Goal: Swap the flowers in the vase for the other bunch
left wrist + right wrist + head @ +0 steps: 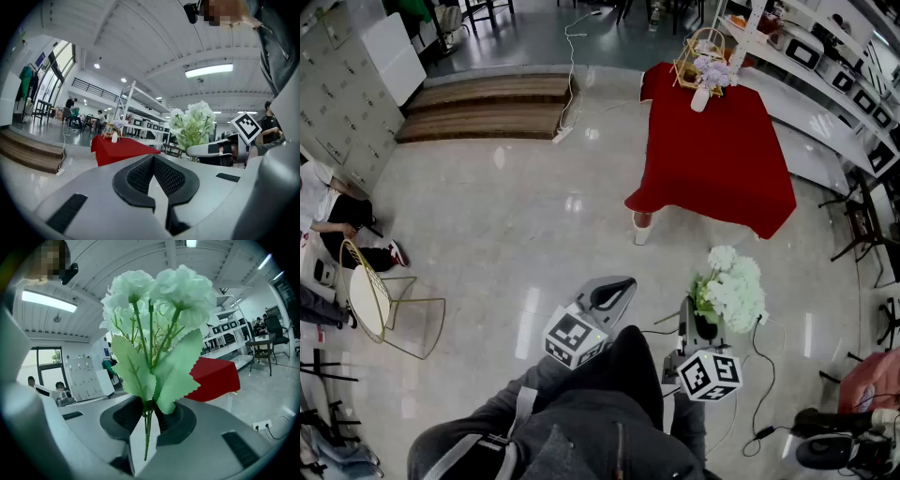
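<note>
Swap not begun: lilac flowers (713,71) sit in the white vase (700,98) on the red-clothed table (712,159), well ahead. Right gripper (149,416) clamps the stems of the white bunch (154,296), held upright. Left gripper (153,174) has its jaws together, empty. Remaining: approach, pull lilac, insert white. No legible writing.

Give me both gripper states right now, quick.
Left gripper: closed, holding nothing.
Right gripper: closed on the stems of the white flower bunch.
</note>
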`<state>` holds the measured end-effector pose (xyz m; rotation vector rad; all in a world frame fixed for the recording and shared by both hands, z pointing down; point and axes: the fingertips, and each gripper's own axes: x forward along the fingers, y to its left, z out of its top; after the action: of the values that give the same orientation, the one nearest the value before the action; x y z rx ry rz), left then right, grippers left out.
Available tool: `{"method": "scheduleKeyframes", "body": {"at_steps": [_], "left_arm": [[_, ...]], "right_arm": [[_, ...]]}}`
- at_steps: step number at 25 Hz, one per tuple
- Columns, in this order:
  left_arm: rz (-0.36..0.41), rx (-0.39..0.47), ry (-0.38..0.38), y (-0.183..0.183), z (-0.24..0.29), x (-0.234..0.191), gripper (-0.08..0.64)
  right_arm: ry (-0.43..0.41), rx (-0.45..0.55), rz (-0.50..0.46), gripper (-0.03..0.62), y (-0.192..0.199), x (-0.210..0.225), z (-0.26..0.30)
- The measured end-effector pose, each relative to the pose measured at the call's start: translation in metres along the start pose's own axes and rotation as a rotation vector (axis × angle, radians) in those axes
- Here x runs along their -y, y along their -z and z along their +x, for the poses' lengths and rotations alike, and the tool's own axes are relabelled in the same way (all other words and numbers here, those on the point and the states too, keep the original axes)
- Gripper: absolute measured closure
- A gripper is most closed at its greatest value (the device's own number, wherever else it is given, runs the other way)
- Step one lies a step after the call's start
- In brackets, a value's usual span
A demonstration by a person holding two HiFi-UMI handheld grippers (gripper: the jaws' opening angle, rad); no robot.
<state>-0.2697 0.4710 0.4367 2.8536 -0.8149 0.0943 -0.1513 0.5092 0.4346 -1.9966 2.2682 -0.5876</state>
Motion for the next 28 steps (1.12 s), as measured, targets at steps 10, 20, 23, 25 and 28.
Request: {"method": "scheduleKeyframes", "body": {"at_steps": [10, 20, 23, 25, 28], "left_arm": [[-0.036, -0.028, -0.006, 0.010, -0.004, 0.002, 0.552], [-0.035, -0.032, -0.010, 0.004, 0.049, -0.022, 0.551], [-0.034, -0.028, -0.022, -0.002, 0.074, -0.035, 0.551], [-0.035, -0.028, -0.032, -0.006, 0.090, -0.044, 0.552], [-0.037, -0.024, -0.048, -0.013, 0.111, -0.060, 0.551]], "right_arm": [[0.002, 0.004, 0.011, 0.518, -0.002, -0.003, -0.007], [-0.014, 0.007, 0.013, 0.518, -0.018, 0.024, 0.036], [-0.032, 0.005, 0.014, 0.518, -0.029, 0.037, 0.058], [-0.047, -0.005, 0.009, 0.518, -0.035, 0.046, 0.073], [-0.066, -0.016, 0.007, 0.518, -0.044, 0.057, 0.099]]}}
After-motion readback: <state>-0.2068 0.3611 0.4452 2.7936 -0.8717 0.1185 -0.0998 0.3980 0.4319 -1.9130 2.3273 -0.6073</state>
